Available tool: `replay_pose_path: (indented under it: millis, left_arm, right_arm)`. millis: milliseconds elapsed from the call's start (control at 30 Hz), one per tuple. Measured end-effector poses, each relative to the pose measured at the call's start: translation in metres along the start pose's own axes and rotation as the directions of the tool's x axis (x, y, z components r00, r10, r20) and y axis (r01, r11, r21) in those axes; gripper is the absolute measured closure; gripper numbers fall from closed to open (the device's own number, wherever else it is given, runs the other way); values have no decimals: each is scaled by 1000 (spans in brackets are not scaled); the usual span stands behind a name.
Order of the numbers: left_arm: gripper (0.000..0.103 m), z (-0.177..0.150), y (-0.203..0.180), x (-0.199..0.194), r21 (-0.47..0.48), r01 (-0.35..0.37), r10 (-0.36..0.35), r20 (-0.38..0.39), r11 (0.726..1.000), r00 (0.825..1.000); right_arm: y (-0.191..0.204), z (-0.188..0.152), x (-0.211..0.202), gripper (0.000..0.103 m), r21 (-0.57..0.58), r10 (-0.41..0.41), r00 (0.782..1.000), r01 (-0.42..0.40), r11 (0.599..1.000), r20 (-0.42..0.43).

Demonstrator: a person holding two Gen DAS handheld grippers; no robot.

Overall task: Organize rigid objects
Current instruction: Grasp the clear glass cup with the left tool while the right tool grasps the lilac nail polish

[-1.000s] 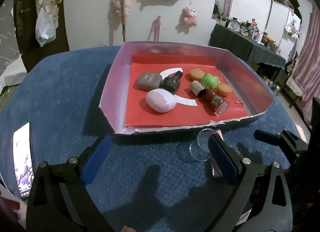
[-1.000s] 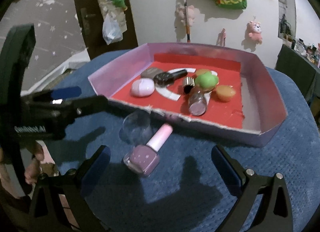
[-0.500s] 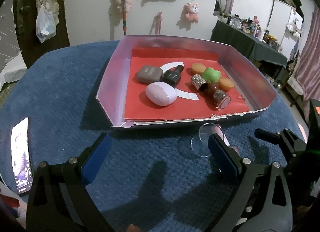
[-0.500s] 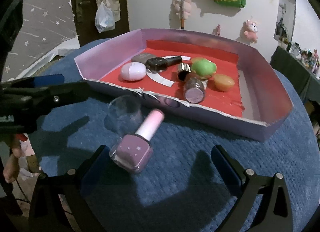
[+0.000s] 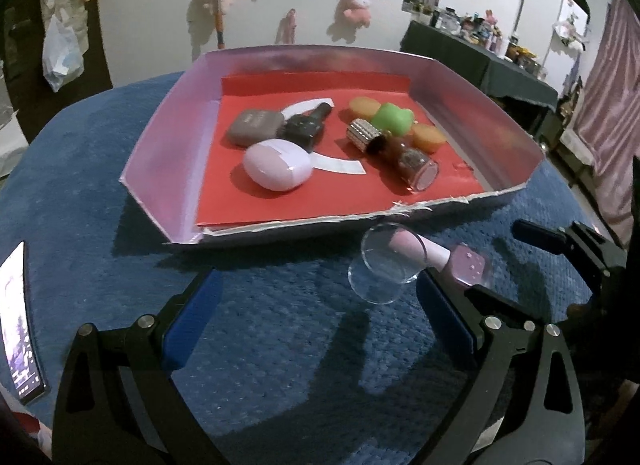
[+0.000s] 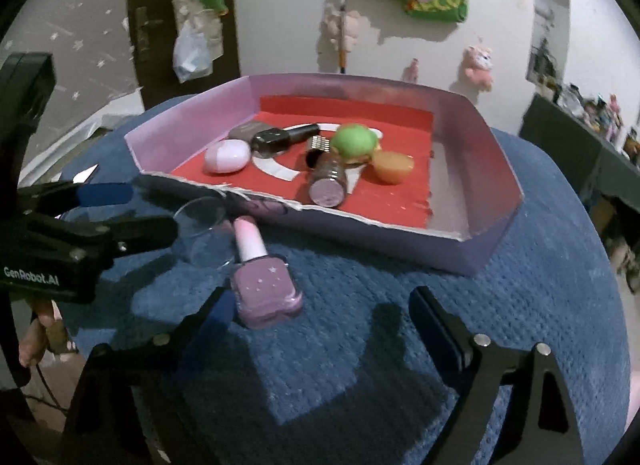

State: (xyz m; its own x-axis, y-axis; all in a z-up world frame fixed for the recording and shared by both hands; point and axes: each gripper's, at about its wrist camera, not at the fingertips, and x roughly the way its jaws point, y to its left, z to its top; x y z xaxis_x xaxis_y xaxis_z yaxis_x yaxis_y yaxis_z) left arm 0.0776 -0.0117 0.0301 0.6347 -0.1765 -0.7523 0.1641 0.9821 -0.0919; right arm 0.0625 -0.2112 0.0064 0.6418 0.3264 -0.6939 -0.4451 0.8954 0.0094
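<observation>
A purple nail polish bottle [image 6: 262, 279] with a pink cap lies on the blue cloth in front of the tray, also in the left wrist view [image 5: 452, 261]. A small clear glass cup [image 5: 384, 265] stands beside it, also in the right wrist view [image 6: 208, 233]. The lilac tray [image 5: 168, 157] with a red liner holds several small items: a lilac egg-shaped case [image 5: 278, 164], a grey case [image 5: 254, 127], a dark polish bottle [image 5: 306, 125], a green toy [image 5: 392, 117]. My left gripper [image 5: 320, 321] is open and empty, the cup near its right finger. My right gripper [image 6: 320, 325] is open, the purple bottle by its left finger.
A phone [image 5: 18, 325] lies at the cloth's left edge. The left gripper's body [image 6: 80, 233] reaches in from the left in the right wrist view, next to the cup. Toys hang on the back wall. A cluttered dark table [image 5: 480, 61] stands at far right.
Both grippers have moved nearer the cup and the purple bottle. The bottle now sits by my right gripper's left finger. Both stay open.
</observation>
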Motion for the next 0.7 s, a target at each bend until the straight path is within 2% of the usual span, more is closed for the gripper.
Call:
replay_pose_path:
  millis: [267, 467, 567, 633, 700]
  left_arm:
    - [5, 0, -8, 16, 9, 24, -24, -32, 1000, 999]
    - [5, 3, -6, 21, -6, 36, -36, -33, 999, 999]
    - [10, 5, -5, 22, -11, 45, -46, -32, 999, 998]
    - [15, 6, -7, 23, -3, 51, -51, -32, 999, 998]
    - [25, 6, -12, 24, 14, 55, -55, -33, 998, 998]
  right_arm:
    - [4, 3, 6, 23, -34, 23, 1000, -23, 999, 7]
    - [12, 3, 9, 38, -71, 56, 998, -55, 996, 8]
    - [17, 4, 12, 47, -89, 68, 998, -67, 994, 5]
    - [19, 4, 14, 57, -91, 86, 996, -86, 992, -1]
    - [20, 4, 15, 61, -90, 96, 995, -96, 991, -5]
